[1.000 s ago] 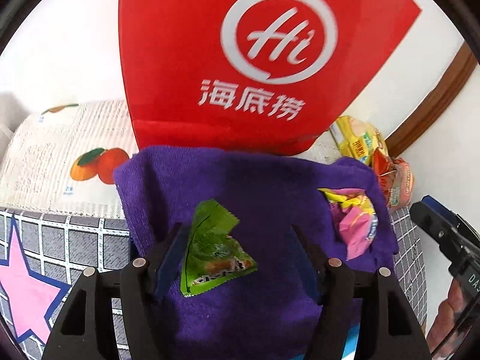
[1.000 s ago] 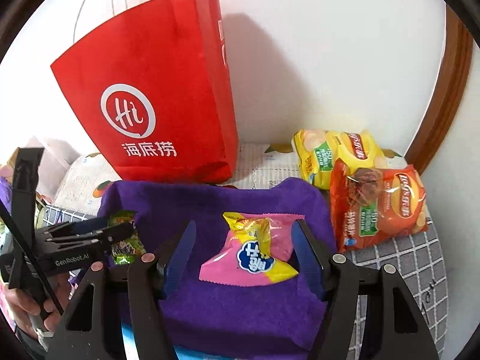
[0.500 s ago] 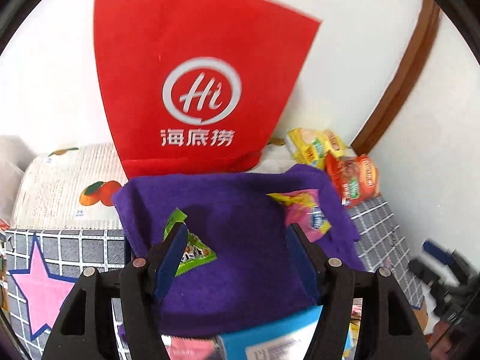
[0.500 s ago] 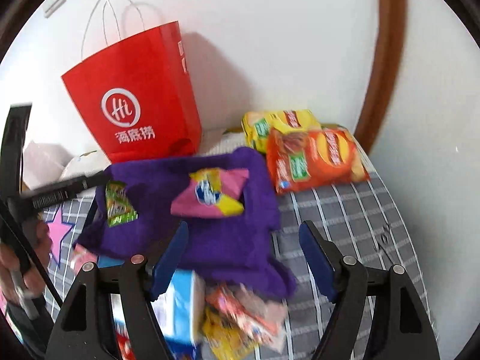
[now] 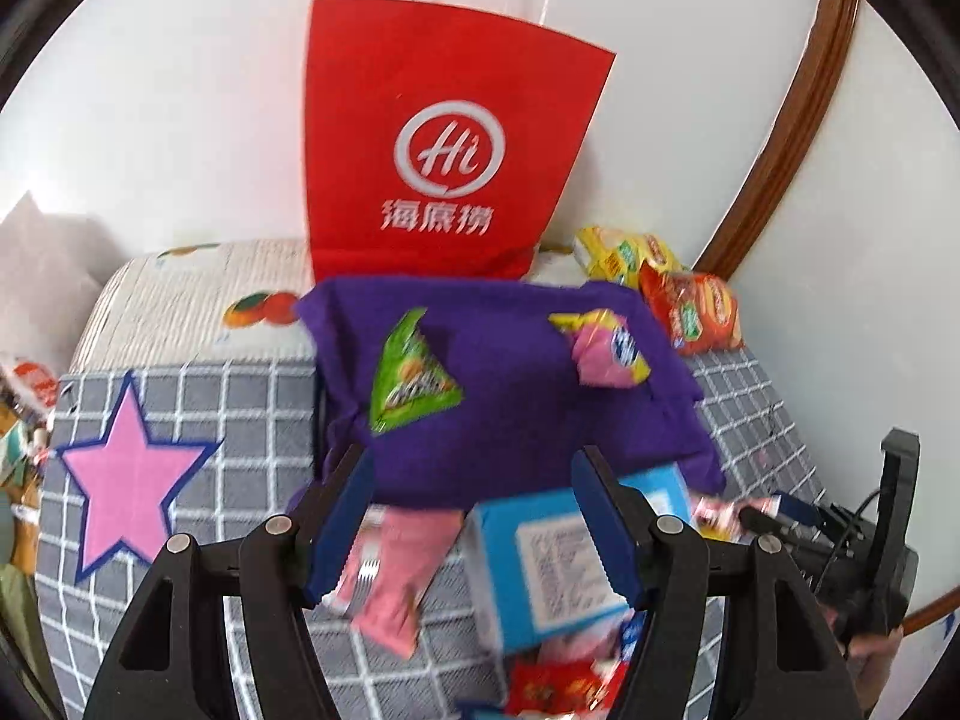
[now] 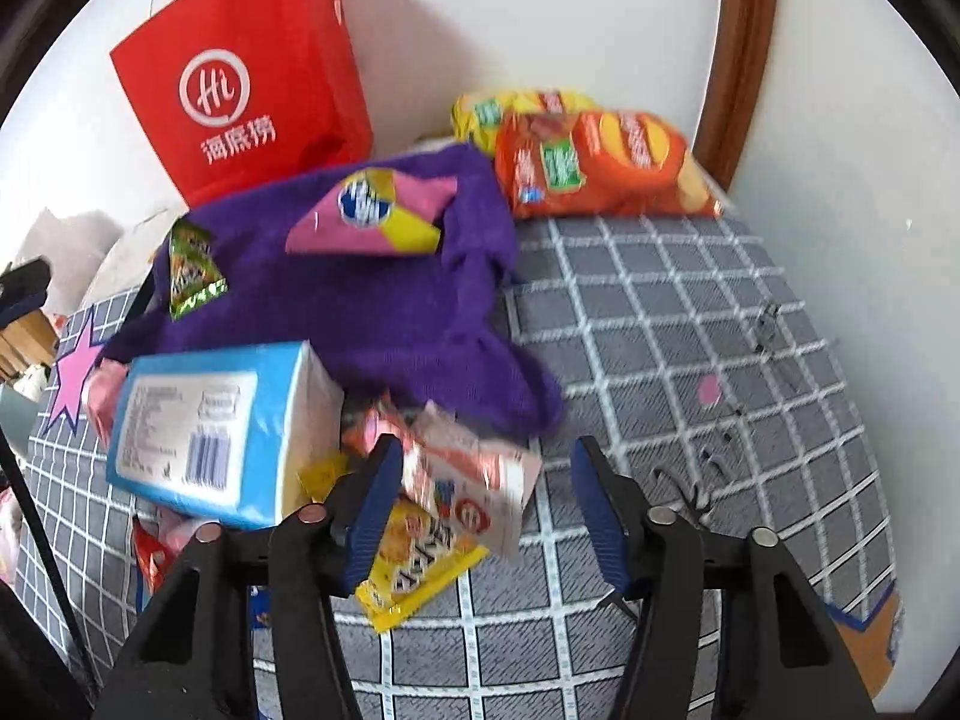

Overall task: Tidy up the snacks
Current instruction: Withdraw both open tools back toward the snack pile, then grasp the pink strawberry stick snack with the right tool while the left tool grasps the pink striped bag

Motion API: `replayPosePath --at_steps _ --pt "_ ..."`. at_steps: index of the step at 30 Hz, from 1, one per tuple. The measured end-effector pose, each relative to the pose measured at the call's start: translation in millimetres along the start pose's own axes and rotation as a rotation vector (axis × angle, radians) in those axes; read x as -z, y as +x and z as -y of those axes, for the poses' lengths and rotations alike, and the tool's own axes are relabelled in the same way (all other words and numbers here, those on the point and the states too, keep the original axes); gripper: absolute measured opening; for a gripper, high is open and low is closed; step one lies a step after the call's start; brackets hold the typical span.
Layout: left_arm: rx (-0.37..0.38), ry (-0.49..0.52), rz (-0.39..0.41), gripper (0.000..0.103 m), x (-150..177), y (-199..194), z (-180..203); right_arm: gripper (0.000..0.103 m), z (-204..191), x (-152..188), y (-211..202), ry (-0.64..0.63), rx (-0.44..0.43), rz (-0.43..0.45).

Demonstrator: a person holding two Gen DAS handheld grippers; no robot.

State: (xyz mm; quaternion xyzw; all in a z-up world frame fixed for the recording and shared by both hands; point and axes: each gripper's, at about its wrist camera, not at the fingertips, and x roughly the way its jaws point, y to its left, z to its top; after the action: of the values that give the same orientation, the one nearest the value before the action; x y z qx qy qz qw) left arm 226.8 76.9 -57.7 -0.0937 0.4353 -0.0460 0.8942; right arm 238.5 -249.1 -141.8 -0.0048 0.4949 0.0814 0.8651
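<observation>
A purple towel [image 5: 510,408] lies in front of the red paper bag [image 5: 444,144]. On it rest a green triangular packet [image 5: 408,384] and a pink-and-yellow packet [image 5: 606,348]. My left gripper [image 5: 474,516] hovers open above a blue box [image 5: 540,564] and a pink packet [image 5: 396,576], gripping nothing. My right gripper [image 6: 486,480] is closing its jaws over the snack pile. A white-and-red packet [image 6: 468,474] lies between them near the left pad, and the right pad is clear of it. A yellow packet [image 6: 414,564] lies just below, next to the blue box [image 6: 210,426].
An orange chip bag [image 6: 600,162] and a yellow chip bag [image 6: 510,108] lie against the back wall by the brown wooden frame [image 6: 738,60]. The surface is a grey checked cloth [image 6: 690,330] with a pink star [image 5: 126,468]. More red wrappers [image 5: 558,684] lie in the foreground.
Both grippers have drawn back from the purple towel to the snack pile in front of it. The green and pink-and-yellow packets stay on the towel. The right jaws widened, then narrowed.
</observation>
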Motion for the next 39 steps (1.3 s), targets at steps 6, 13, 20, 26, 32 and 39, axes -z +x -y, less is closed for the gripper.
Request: replayPosePath --at_steps 6,13,20,26,32,39 --pt "-0.017 -0.040 -0.024 0.066 30.2 -7.3 -14.3 0.015 -3.9 19.2 -8.3 -0.003 -0.080 0.021" --pt "-0.022 -0.052 -0.029 0.066 60.5 -21.8 -16.3 0.009 -7.0 40.1 -52.6 0.013 -0.067 0.103" --pt "-0.006 -0.057 -0.021 0.066 82.2 -31.2 -11.1 0.008 -4.8 89.9 -85.6 0.037 -0.086 0.108" --pt "0.003 -0.058 -0.041 0.066 104.0 -29.3 -8.5 0.010 -11.4 133.9 -73.8 0.000 -0.069 0.035" --pt "-0.017 -0.068 -0.056 0.066 119.4 -28.3 -15.9 0.043 -7.8 149.6 -73.3 -0.022 -0.047 0.033" --pt "-0.049 -0.074 -0.065 0.066 121.5 -17.2 -21.3 0.058 -7.3 126.8 -63.7 -0.015 0.024 0.106"
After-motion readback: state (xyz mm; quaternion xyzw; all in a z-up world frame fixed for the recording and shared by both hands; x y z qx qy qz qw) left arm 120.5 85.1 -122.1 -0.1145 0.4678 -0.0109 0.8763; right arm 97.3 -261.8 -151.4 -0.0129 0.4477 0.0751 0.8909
